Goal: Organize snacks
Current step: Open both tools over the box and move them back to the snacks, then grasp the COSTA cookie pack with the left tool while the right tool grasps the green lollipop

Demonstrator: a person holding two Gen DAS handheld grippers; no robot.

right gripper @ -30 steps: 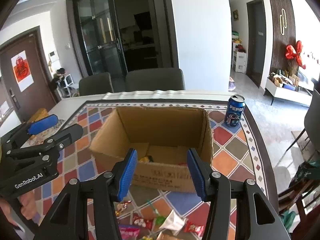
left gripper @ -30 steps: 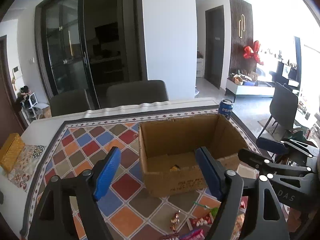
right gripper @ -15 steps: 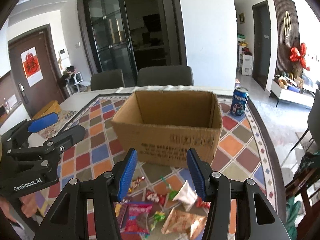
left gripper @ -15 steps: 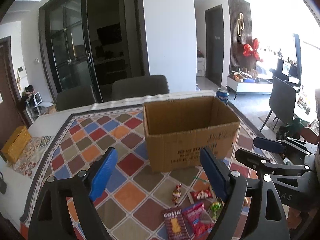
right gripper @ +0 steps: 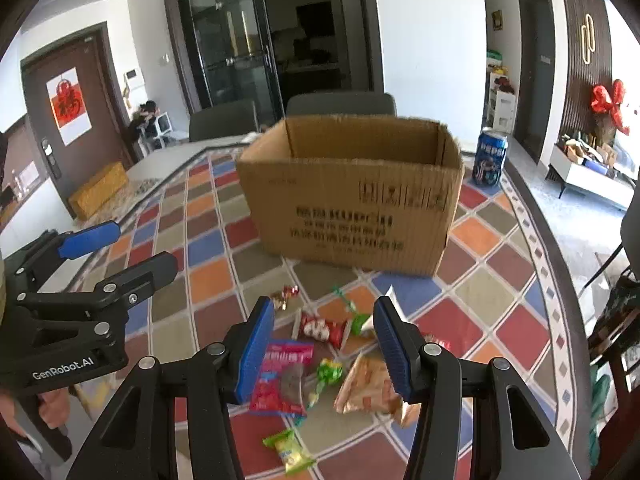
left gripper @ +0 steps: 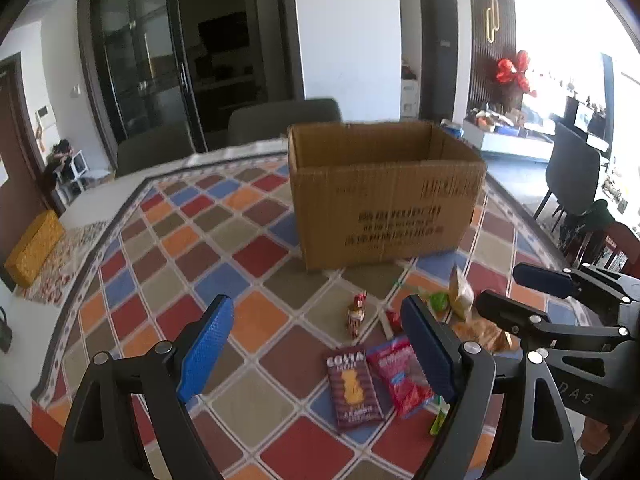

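Right wrist view: cardboard box (right gripper: 352, 196) stands between snacks (right gripper: 320, 360) and Pepsi can (right gripper: 490, 156).

A home's dining area is shown: a table (left gripper: 132, 216) covered by a chequered cloth, 2 upholstered chairs (right gripper: 340, 104), glass doors (right gripper: 228, 40) and a lounge beyond.

A tablecloth (left gripper: 248, 256) of red, orange, blue, brown and olive diamonds lies under a plain brown cardboard box (left gripper: 384, 196) printed with black text. Snack packets show maroon (left gripper: 354, 388), pink-red (right gripper: 284, 376) and green (right gripper: 290, 450). A blue cola can (right gripper: 489, 157) stands beside the box. Blue pads (left gripper: 206, 352) line black grippers.
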